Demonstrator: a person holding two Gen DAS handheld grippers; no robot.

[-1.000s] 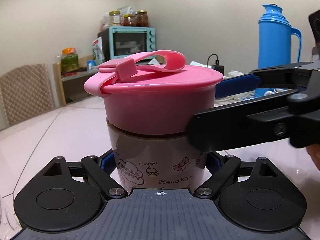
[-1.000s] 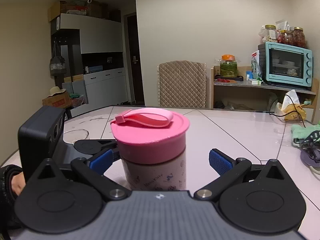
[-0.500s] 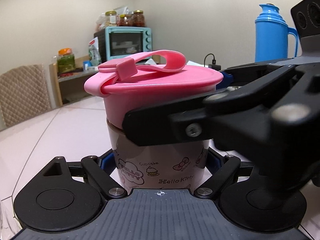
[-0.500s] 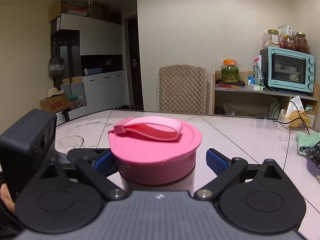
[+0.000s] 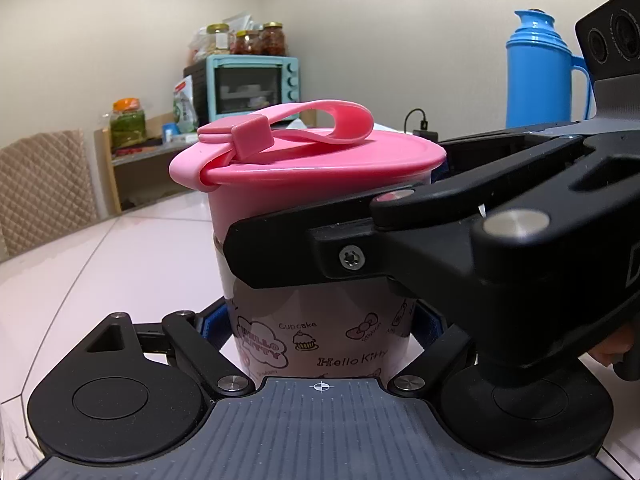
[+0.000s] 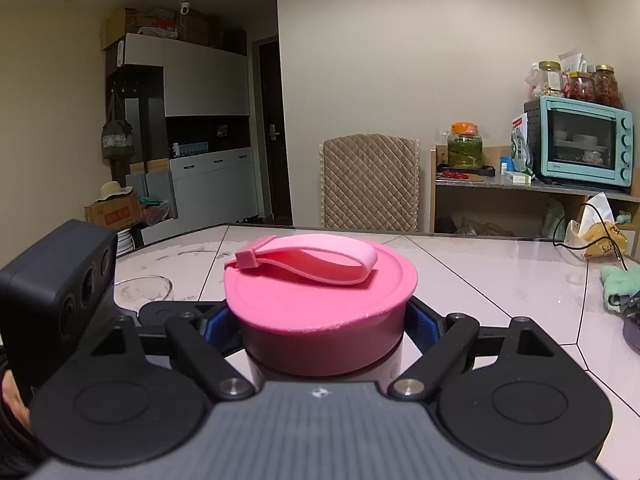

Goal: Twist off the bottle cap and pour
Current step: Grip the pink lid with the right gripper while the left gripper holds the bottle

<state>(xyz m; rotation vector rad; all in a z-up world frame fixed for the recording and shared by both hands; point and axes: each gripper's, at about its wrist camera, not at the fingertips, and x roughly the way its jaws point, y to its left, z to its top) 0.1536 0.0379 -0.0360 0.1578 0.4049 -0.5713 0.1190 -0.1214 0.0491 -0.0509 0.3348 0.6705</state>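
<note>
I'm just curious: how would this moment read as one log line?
left gripper: shut on cup | right gripper: closed around pink lid | lid on

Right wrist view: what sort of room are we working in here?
Most likely a home kitchen or dining area. A teal toaster oven with food jars on top sits on a side shelf, a pickle jar stands beside it, and the pink-lidded cup stands on a glossy tiled table.

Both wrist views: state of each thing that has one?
Pink cap: on the bottle, strap loop lying across its top.
Bottle: upright on the table.
Left tongs: shut on the bottle body.
Right tongs: shut on the cap's side.
Toaster oven: door closed.
Blue thermos: upright, lid on.
</note>
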